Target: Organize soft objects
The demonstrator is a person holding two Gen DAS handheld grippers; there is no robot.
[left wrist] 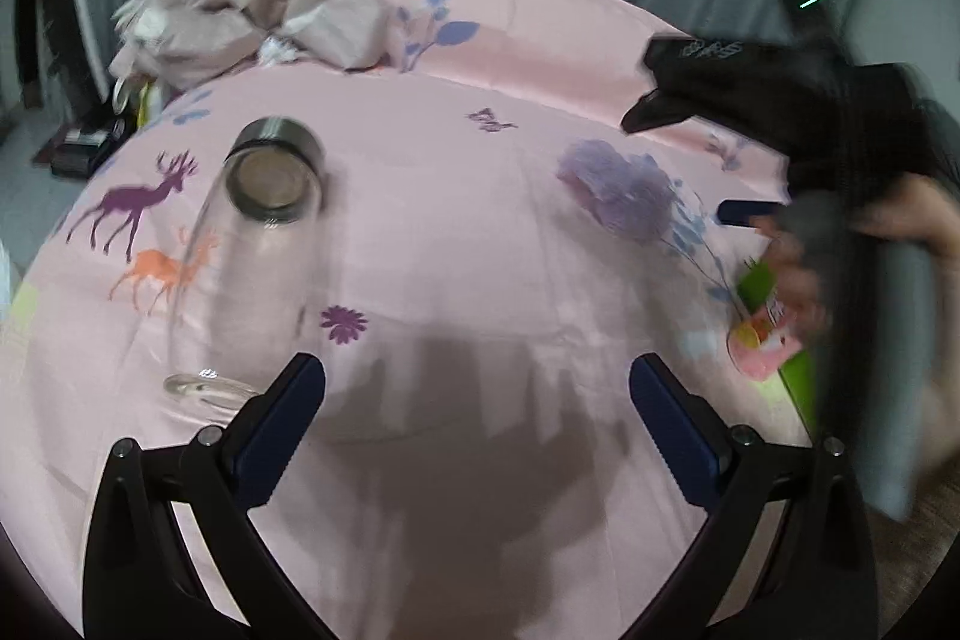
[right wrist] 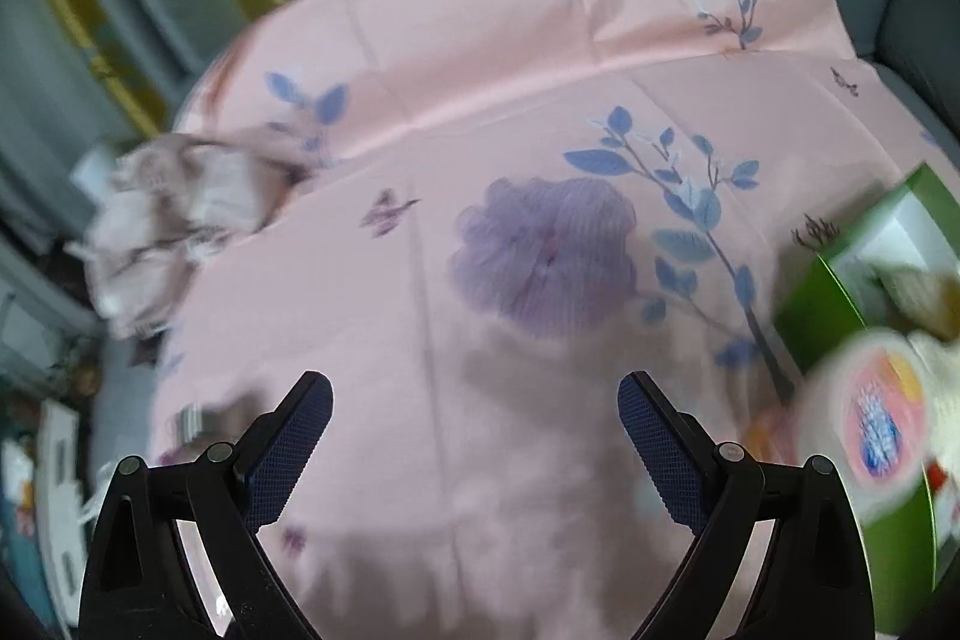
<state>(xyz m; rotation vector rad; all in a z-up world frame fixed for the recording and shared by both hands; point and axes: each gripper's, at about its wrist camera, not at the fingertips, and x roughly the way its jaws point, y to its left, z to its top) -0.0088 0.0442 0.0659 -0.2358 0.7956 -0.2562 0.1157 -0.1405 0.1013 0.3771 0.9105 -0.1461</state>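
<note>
Soft objects in view, read from left to right: a crumpled dusty-pink cloth bundle lies at the far left of the table, on the pink printed tablecloth; a lilac mesh bath pouf sits right of centre. Near the bundle, a clear glass jar with a metal rim lies on its side, and a small glass lid rests at the near left, just beside the left finger. The left gripper hovers above bare cloth near the table's front edge, its jaws released and spread wide with nothing between them. In the right wrist view the pouf lies ahead of the right gripper, whose jaws likewise stand wide and empty. At the far right, a green box holds blurred packets, among them a round pink-labelled pack; its contents cannot be read.

The step in hand appears to be an approach to the pouf, with the box as the likely destination. To do it well, the right gripper should be centred over the pouf's middle, lowered until the fingers straddle its bulk, then closed gently so the mesh compresses without slipping. Netting may snag on the ribbed pads, so a clean vertical lift is advisable. The left gripper is best kept clear of the jar, which could roll.
</note>
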